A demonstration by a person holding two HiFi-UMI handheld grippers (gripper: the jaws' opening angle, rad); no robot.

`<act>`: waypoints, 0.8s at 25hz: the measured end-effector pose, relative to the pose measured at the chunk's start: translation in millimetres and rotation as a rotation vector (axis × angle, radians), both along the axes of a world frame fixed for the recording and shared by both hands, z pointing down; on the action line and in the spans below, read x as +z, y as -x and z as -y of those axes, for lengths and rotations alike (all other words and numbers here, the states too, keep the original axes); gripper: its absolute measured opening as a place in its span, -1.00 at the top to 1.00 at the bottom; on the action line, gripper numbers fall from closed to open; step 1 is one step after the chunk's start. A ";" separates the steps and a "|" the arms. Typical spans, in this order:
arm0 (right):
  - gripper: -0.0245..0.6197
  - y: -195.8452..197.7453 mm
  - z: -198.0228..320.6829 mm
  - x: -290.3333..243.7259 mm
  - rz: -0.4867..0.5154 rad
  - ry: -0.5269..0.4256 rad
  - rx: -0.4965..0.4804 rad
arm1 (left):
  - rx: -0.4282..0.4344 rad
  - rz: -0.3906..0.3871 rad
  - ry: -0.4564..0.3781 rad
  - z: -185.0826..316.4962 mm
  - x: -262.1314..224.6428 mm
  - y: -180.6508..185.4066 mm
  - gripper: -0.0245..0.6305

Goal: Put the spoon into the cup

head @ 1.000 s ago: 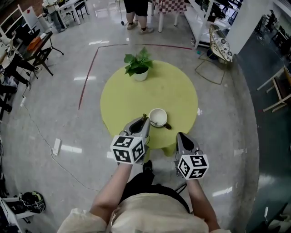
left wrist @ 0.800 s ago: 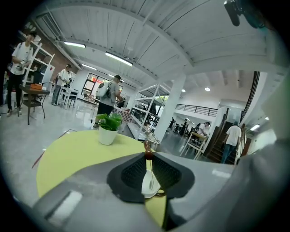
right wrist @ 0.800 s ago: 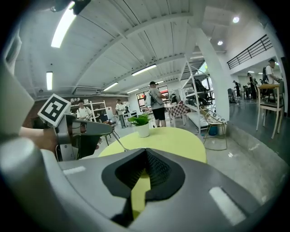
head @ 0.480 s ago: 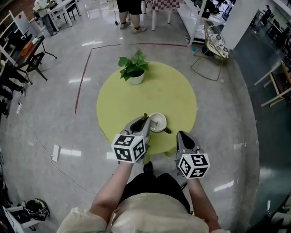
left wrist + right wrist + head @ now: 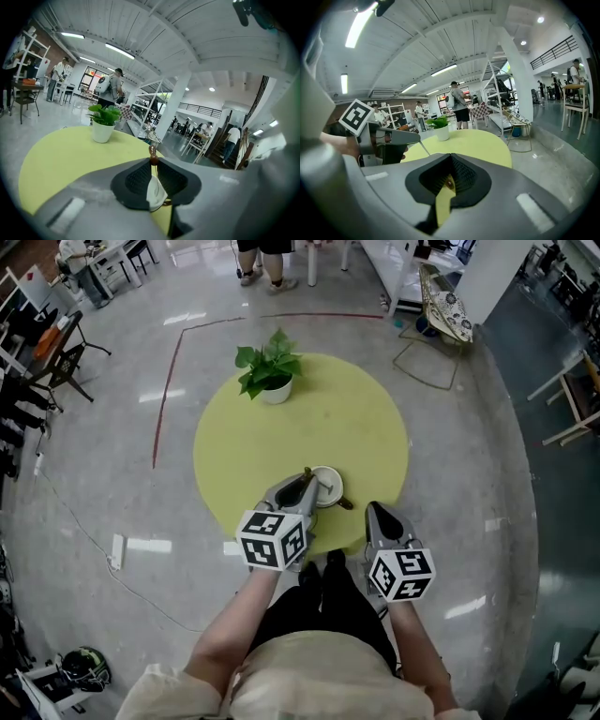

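Head view: cup (image 5: pixel 337 482) upright on table (image 5: pixel 309 423); left gripper (image 5: pixel 305 484) jaws clamp spoon (image 5: pixel 152 160) beside it; right gripper (image 5: pixel 376 511) jaws narrow, empty.

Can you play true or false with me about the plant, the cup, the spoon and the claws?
1. The plant stands on the table. True.
2. The right claw holds the spoon. False: the left claw holds the spoon.
3. The cup is white. True.
4. The cup lies on the floor. False: it stands on the table, near the front edge.
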State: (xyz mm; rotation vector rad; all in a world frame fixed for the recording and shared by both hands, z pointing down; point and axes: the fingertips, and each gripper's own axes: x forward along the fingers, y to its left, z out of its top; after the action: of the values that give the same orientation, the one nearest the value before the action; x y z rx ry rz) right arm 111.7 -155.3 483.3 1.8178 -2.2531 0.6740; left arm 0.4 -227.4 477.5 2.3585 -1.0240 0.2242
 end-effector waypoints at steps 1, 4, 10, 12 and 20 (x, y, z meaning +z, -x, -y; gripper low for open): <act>0.92 0.2 1.7 1.0 0.002 0.003 -0.005 | -0.004 -0.002 0.009 0.5 3.1 -0.8 0.79; 0.92 -1.3 7.5 4.7 0.001 0.013 -0.023 | -0.014 -0.009 0.032 3.0 11.5 -4.2 0.79; 0.92 -10.0 20.4 9.2 0.004 0.032 -0.042 | -0.033 -0.004 0.063 8.3 25.2 -10.8 0.80; 0.92 -12.5 24.9 11.1 0.004 0.039 -0.049 | -0.038 -0.005 0.076 9.9 29.6 -13.4 0.80; 0.92 -10.9 34.9 21.0 0.008 0.067 -0.088 | -0.075 -0.019 0.123 15.1 43.1 -13.9 0.79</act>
State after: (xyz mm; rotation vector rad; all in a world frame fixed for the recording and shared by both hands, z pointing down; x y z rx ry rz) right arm 122.6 -190.3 504.3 1.6778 -2.2716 0.7329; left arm 14.3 -242.5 520.6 2.2037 -1.0567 0.2300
